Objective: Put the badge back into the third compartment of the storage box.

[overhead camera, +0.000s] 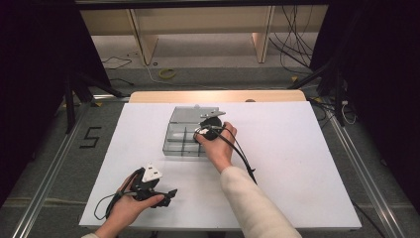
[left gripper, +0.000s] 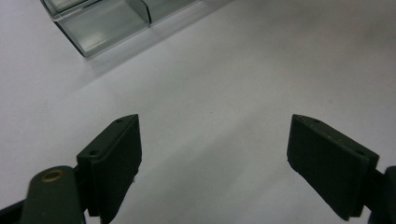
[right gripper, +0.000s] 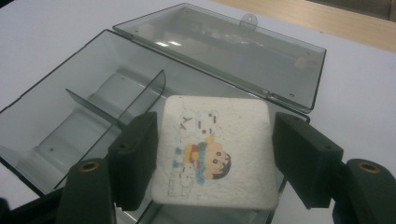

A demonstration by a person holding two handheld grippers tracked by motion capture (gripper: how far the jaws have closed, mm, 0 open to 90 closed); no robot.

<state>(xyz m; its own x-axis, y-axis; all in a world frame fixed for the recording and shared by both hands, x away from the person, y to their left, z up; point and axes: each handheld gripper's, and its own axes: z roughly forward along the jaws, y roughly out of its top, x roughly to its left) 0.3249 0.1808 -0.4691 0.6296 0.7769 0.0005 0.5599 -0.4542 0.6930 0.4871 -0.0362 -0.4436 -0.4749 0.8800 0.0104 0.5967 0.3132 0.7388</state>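
- Right hand-held gripper [right gripper: 215, 158] hangs over the clear box [right gripper: 56, 126], jaws spread either side of a white printed pad [right gripper: 217, 149]; contact cannot be confirmed.
- Pad lies in the box's compartment beside the divider [right gripper: 140, 100], likely just set in or about to be lifted.
- Lid [right gripper: 224, 51] is folded back behind the box, giving access.
- Left hand-held gripper [left gripper: 214, 154], jaws spread and empty, idles on the worktop [left gripper: 243, 70] near the box.

Bright tabletop, dim surroundings — soft blur

Table: we see a white top [overhead camera: 297, 163], wooden strip at its far edge.
On it: clear plastic box [overhead camera: 179, 134], frame centre.
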